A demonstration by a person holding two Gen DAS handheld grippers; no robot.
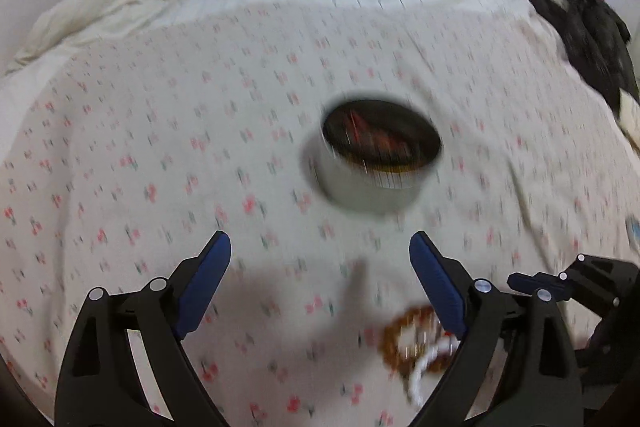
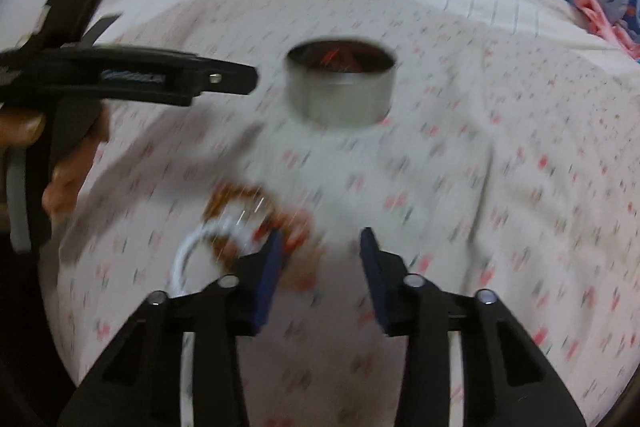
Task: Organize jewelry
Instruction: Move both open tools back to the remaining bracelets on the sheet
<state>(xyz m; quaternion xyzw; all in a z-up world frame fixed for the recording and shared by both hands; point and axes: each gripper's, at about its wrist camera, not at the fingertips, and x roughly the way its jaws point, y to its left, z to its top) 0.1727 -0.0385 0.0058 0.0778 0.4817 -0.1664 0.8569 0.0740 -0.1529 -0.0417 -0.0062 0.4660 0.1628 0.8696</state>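
1. Floral bedsheet (image 1: 160, 147) covers the bed, and everything sits on it; both views are blurred.
2. Left tongs (image 1: 320, 247) are spread wide apart with nothing between them, above the sheet.
3. Right tongs (image 2: 320, 243) are also apart and grip nothing.
4. Brown beaded bracelets (image 1: 416, 339) lie in a small heap on the sheet, tangled with a white bracelet (image 1: 420, 375); in the left view the heap is near, partly hidden behind the right-hand finger of the left tongs.
5. In the right view the heap (image 2: 240, 211) lies just beyond and left of the left-hand finger of the right tongs, which covers part of it; whether they touch cannot be told.
6. Round metal tin (image 1: 372, 163) stands open farther off, beyond both tongs, with dark and reddish contents too blurred to name.
7. Black clothing (image 1: 592, 39) lies at the far right edge of the bed.
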